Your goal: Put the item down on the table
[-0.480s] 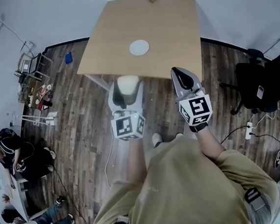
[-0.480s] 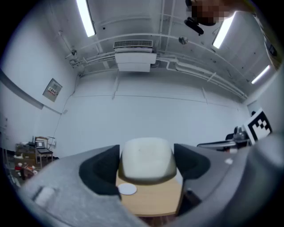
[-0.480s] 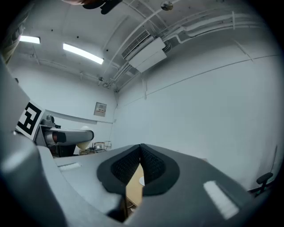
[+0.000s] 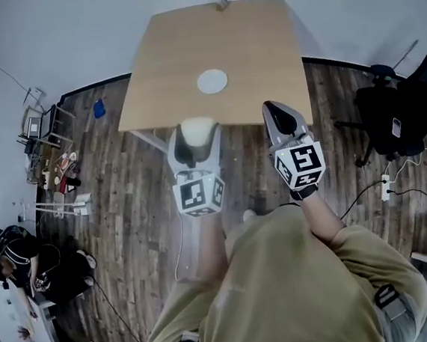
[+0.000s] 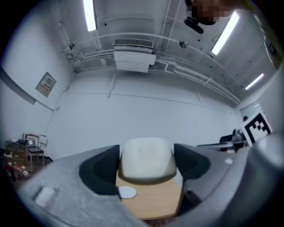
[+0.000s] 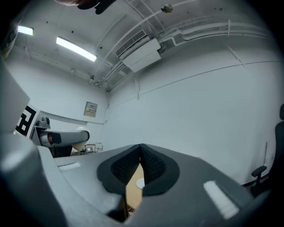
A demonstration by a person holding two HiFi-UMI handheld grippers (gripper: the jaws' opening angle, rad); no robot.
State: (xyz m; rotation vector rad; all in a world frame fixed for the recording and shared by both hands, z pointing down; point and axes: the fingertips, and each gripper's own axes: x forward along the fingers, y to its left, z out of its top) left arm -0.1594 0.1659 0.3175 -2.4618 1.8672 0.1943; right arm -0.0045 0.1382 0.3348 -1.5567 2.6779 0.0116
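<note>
While left gripper (image 4: 195, 138) clamps a smooth, rounded cream item (image 5: 147, 157) — right gripper (image 4: 277, 115) closed, wooden table (image 4: 216, 38) ahead.

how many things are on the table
2: a white disc near the middle of the table, and a small object at its far edge. Its near edge is partly hidden.

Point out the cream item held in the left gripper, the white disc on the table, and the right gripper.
cream item (image 5: 146, 158): left gripper view, middle of its facing side.
white disc (image 4: 212, 81): head view, its centre.
right gripper (image 6: 140, 151): right gripper view, where its closed jaws meet.
</note>
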